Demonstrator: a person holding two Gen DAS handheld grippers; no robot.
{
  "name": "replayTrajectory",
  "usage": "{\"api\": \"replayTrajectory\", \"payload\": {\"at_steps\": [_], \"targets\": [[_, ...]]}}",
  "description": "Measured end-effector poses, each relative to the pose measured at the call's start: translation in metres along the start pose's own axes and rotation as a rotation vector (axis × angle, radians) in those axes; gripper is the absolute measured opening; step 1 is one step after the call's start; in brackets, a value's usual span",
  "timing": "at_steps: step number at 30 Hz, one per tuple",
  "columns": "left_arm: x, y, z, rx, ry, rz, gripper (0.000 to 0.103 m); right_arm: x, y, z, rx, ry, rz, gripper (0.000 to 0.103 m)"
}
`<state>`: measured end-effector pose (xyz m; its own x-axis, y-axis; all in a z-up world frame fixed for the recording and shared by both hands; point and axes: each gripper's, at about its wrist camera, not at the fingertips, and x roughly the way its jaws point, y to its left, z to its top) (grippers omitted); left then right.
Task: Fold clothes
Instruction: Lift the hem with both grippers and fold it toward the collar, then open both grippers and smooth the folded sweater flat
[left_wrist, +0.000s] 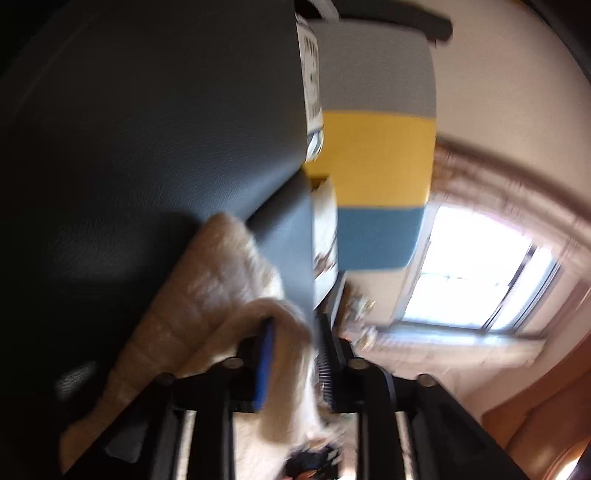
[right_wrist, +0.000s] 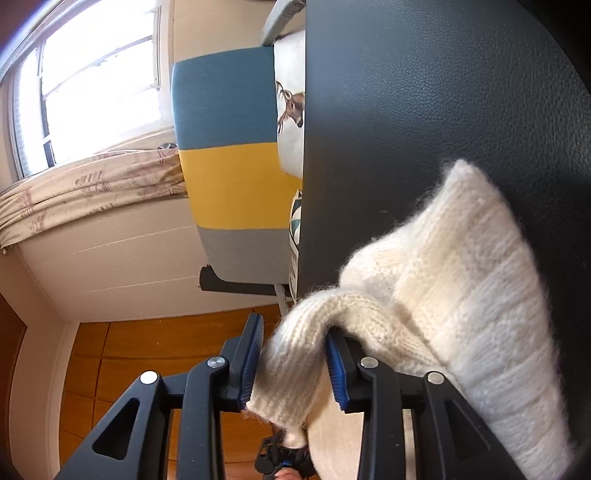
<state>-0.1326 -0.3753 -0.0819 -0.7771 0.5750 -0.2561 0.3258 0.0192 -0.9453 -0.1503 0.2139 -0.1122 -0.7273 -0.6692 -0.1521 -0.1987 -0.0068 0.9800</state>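
A cream knitted sweater (right_wrist: 461, 266) lies partly on a dark leather-textured table (right_wrist: 424, 110), with its near edge lifted off it. My right gripper (right_wrist: 293, 360) is shut on a fold of the sweater's edge, the knit bulging between the blue pads. In the blurred left wrist view, the same sweater (left_wrist: 221, 280) lies on the dark table (left_wrist: 147, 129), and my left gripper (left_wrist: 295, 363) is shut on another part of its edge. Both views are rolled sideways.
A chair with blue, yellow and grey bands (right_wrist: 229, 166) stands at the table's far edge, with a deer-print cushion (right_wrist: 291, 110) on it. A bright window (right_wrist: 92, 81) with a patterned curtain (right_wrist: 92, 188) lies beyond. A wooden floor (right_wrist: 147, 350) shows below.
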Motion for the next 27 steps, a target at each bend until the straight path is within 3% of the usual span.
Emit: {"api": "replayTrajectory", "payload": {"at_steps": [2, 5, 8, 10, 12, 16, 19, 22, 24, 27], "targets": [[-0.002, -0.001, 0.004, -0.024, -0.037, -0.022, 0.045, -0.005, -0.002, -0.002, -0.007, -0.031, 0.028, 0.032], [0.003, -0.023, 0.005, 0.097, -0.049, 0.078, 0.045, -0.014, 0.009, -0.004, -0.077, -0.067, 0.004, 0.032], [0.005, -0.051, -0.009, 0.343, -0.083, 0.265, 0.045, -0.016, 0.029, -0.006, -0.193, -0.09, -0.073, 0.032], [0.014, -0.066, -0.033, 0.564, -0.082, 0.41, 0.045, -0.018, 0.042, -0.008, -0.271, -0.105, -0.125, 0.035], [0.028, -0.081, -0.063, 0.791, -0.069, 0.528, 0.045, -0.017, 0.067, -0.02, -0.466, -0.109, -0.252, 0.035], [0.05, -0.091, -0.11, 1.088, -0.07, 0.62, 0.049, 0.01, 0.102, -0.054, -0.827, -0.034, -0.485, 0.035], [0.077, -0.085, -0.124, 1.206, -0.056, 0.701, 0.052, 0.038, 0.116, -0.079, -1.059, 0.046, -0.631, 0.034], [0.095, -0.074, -0.125, 1.302, -0.085, 0.85, 0.052, 0.08, 0.111, -0.095, -1.236, 0.189, -0.762, 0.034], [0.098, -0.066, -0.118, 1.335, -0.112, 0.907, 0.053, 0.097, 0.095, -0.096, -1.288, 0.272, -0.853, 0.033], [0.094, -0.056, -0.109, 1.358, -0.14, 0.935, 0.06, 0.109, 0.08, -0.079, -1.241, 0.28, -0.921, 0.03]]}}
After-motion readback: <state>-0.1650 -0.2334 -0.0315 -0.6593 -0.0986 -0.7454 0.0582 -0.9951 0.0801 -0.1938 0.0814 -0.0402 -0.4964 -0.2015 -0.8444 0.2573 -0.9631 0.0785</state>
